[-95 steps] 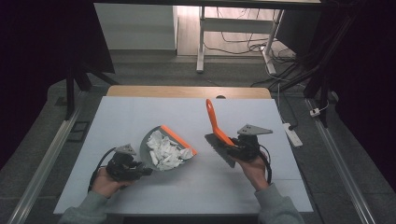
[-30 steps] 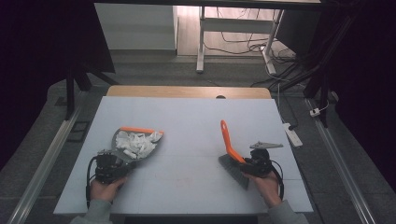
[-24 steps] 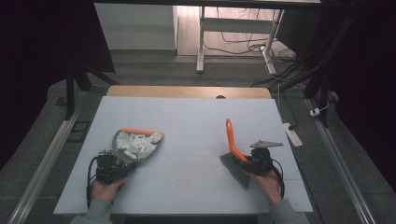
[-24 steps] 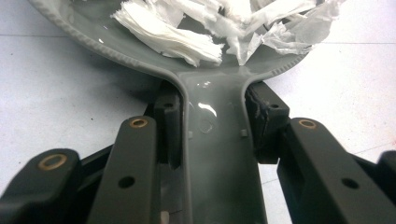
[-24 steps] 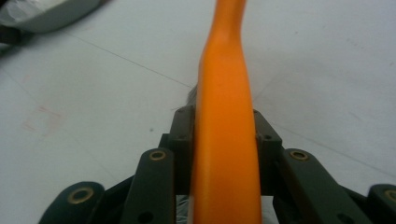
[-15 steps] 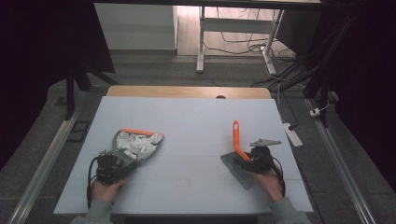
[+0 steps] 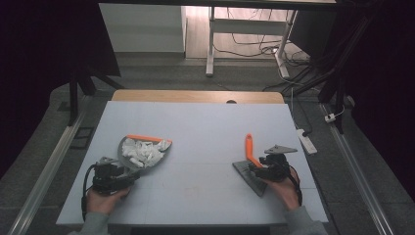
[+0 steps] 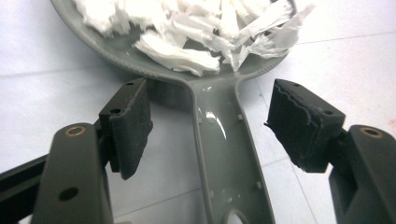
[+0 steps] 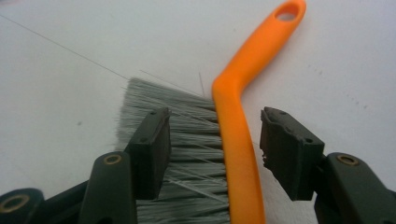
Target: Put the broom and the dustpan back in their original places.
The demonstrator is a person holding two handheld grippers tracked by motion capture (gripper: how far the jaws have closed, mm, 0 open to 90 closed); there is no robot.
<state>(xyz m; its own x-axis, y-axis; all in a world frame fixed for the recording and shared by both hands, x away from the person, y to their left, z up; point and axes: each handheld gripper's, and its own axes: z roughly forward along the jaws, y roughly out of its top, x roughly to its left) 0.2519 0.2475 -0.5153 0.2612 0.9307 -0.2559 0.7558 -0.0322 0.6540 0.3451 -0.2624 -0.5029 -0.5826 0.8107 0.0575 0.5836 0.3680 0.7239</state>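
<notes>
Stiff, light dustpan (image 8: 219, 135) of loose paper scraps (image 8: 196, 28) and brush (image 9: 243, 116) lie released between opening left claw (image 8: 212, 121) and right claw (image 9: 215, 149); regrip by handles.

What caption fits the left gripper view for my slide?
Left gripper, its jaws just opened, straddles the grey dustpan full of white paper scraps.

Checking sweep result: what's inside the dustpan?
Dustpan holds a heap of torn white paper scraps. The pan floor under the heap is covered, so anything beneath can't be seen.
</notes>
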